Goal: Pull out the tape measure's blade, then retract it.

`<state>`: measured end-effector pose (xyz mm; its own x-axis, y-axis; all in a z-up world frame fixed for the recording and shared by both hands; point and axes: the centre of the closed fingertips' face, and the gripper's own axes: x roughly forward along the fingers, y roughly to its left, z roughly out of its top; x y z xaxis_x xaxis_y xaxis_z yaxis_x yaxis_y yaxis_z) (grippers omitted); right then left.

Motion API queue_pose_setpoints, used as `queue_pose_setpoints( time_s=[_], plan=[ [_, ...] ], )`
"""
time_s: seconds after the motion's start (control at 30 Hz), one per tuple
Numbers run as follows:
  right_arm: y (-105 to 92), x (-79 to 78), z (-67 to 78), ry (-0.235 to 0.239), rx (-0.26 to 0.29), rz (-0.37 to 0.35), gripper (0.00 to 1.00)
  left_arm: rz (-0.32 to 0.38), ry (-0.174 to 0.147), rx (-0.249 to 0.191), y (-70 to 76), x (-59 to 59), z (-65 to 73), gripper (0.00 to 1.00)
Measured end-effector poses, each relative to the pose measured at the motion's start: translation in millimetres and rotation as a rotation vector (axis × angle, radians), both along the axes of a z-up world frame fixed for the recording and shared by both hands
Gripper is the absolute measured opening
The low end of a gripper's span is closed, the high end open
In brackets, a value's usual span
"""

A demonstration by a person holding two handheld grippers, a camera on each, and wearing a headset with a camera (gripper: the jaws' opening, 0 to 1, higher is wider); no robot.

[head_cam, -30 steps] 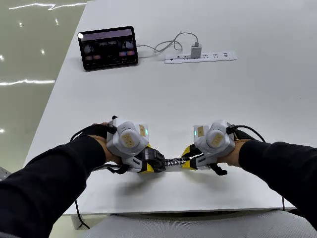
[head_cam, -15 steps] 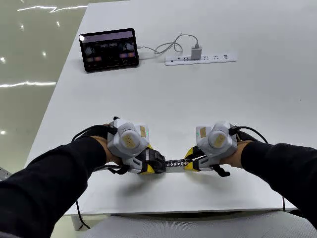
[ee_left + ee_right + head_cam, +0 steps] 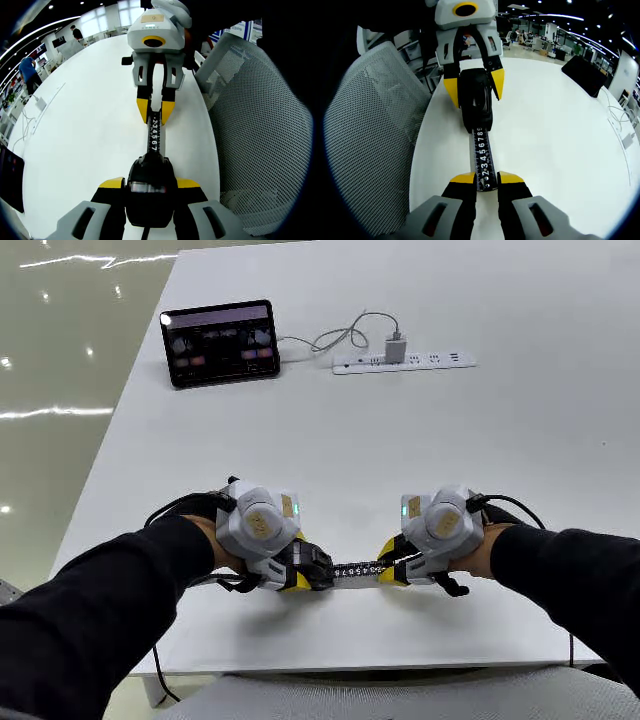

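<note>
At the table's [image 3: 400, 440] near edge, the left gripper [image 3: 150, 186] is clenching the black tape measure [image 3: 475, 97], the right gripper [image 3: 486, 181] pinching its blade [image 3: 481, 155]. The right gripper view is showing numerals 2–9; the head view, a tablet [image 3: 220, 340] and power strip [image 3: 405, 360]

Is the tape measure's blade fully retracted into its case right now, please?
No, a numbered stretch of blade runs from the case to the right tongs.
</note>
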<state>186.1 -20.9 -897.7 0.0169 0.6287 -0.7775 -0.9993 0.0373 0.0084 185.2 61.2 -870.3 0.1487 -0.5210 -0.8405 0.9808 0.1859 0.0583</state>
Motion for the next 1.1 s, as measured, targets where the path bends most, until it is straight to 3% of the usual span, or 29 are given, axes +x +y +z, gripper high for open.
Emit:
queue_pose_setpoints(
  time_s=[1.1],
  plan=[
    [-28.6, 1.9, -2.1, 0.001, -0.017, -0.027, 0.11, -0.003, -0.005, 0.002, -0.8, -0.2, -0.8, 0.32]
  ],
)
